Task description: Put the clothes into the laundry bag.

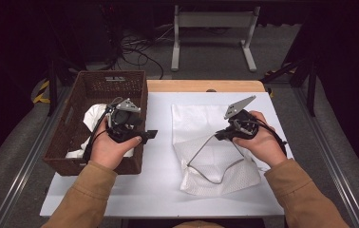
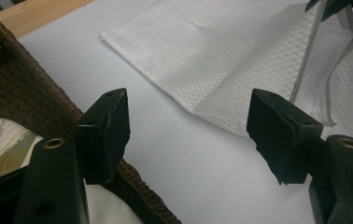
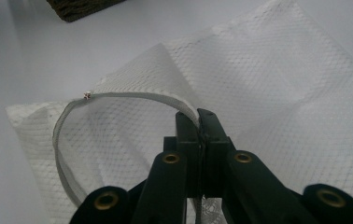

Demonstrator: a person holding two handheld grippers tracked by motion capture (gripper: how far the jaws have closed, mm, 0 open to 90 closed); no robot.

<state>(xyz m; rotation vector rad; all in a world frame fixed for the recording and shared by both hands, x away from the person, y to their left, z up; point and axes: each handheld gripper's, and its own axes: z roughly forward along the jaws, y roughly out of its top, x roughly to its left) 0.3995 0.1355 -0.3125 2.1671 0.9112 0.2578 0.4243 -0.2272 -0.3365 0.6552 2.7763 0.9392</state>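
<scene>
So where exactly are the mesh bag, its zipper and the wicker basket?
mesh laundry bag (image 1: 201, 121): high view, flat upper part of the white netting.
zipper (image 3: 132, 95): right gripper view, grey band along the bag's open mouth.
wicker basket (image 1: 102, 78): high view, far brown rim.

Tan sleeves (image 1: 87, 190); blk grippers w/ brass screws (image 3: 170, 158), grey 3-cornered plates (image 1: 238, 107), blk cables.

Basket (image 2: 20, 93) cut off by left edge, mesh bag (image 3: 282, 93) cropped at right

Table brightly lit, surroundings dark, close-ups soft.
</scene>
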